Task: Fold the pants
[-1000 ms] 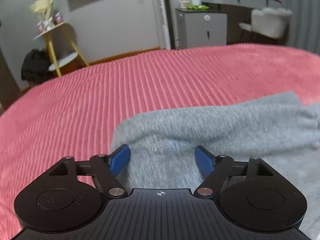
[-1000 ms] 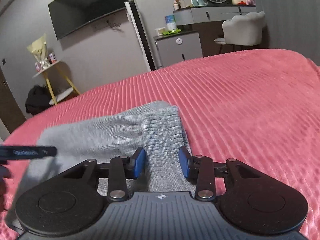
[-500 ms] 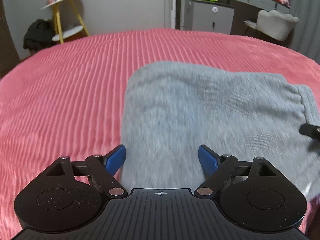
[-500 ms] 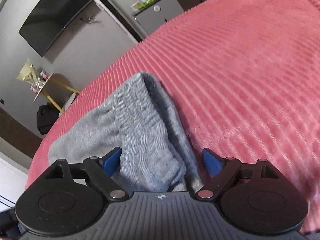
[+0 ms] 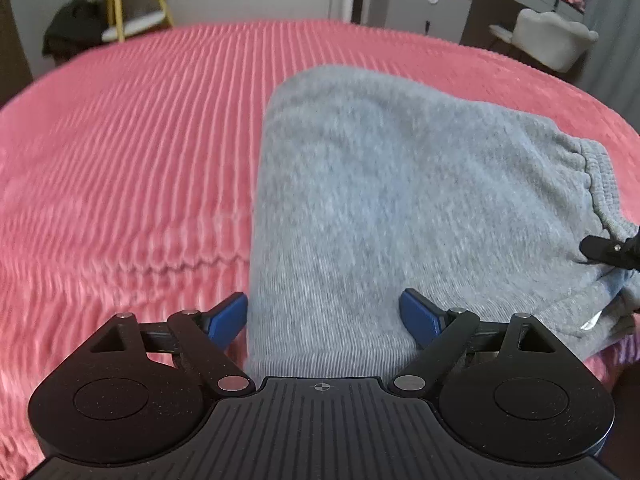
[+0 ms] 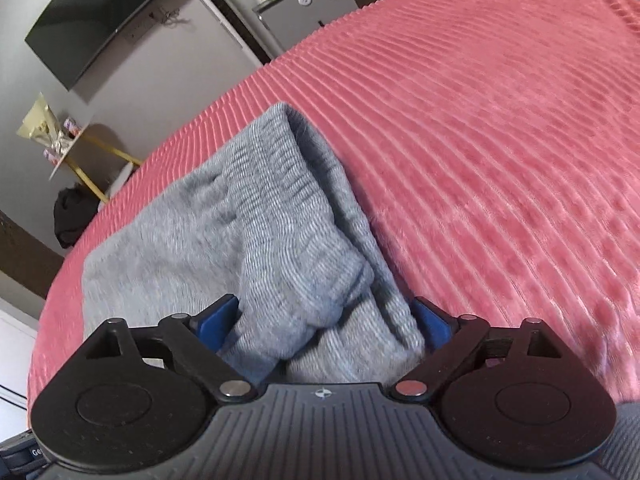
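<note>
Right wrist view: right hand-held gripper (image 6: 324, 316) released, jaws just opening, astride grey pants (image 6: 256, 240) at lower centre; left hand-held gripper (image 5: 324, 312) likewise released.

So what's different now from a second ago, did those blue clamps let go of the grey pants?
The right gripper has just been opening; it was narrow around the ribbed waistband, which now lies loosely between its wide pads. The left gripper swung along the grey pants, opening slightly more, with the cloth's edge between its pads, ungripped. The pants stayed folded on the pink bedspread.
</note>
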